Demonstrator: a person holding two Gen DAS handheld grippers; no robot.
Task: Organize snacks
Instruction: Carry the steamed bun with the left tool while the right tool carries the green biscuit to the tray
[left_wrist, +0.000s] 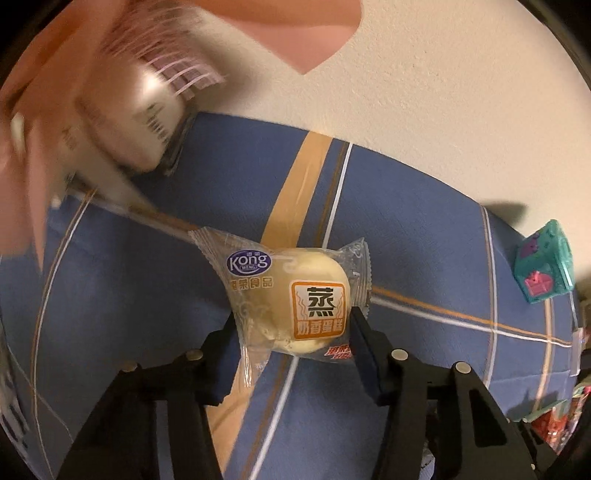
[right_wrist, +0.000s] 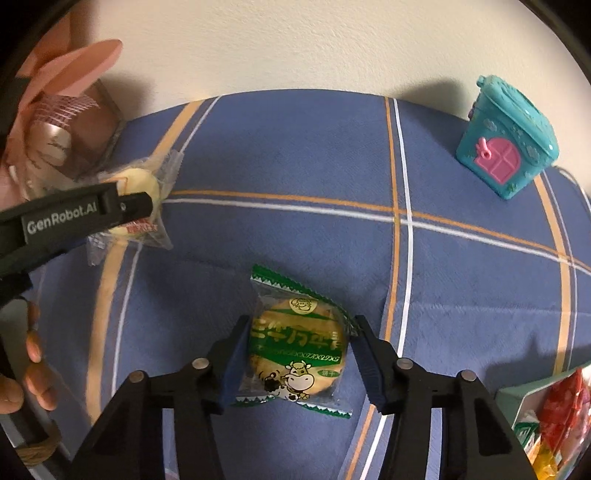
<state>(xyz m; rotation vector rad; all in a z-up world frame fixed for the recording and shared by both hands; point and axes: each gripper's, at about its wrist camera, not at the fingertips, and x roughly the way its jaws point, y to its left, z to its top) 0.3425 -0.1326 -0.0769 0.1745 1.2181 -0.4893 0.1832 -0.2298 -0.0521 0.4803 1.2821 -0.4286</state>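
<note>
My left gripper (left_wrist: 291, 325) is shut on a clear-wrapped pale yellow steamed cake (left_wrist: 291, 295) and holds it above the blue plaid cloth (left_wrist: 424, 240). In the right wrist view the left gripper (right_wrist: 140, 201) and its cake (right_wrist: 142, 184) are at the left, near a pink gift box. My right gripper (right_wrist: 299, 354) is shut on a green-wrapped round biscuit (right_wrist: 295, 350) with a cow picture, held over the cloth (right_wrist: 295, 166).
A pink gift box with a clear window (right_wrist: 70, 122) stands at the back left, blurred in the left wrist view (left_wrist: 122, 92). A teal toy house with a pink door (right_wrist: 506, 136) stands at the back right. A container of red and yellow snack packs (right_wrist: 554, 417) is at the right edge.
</note>
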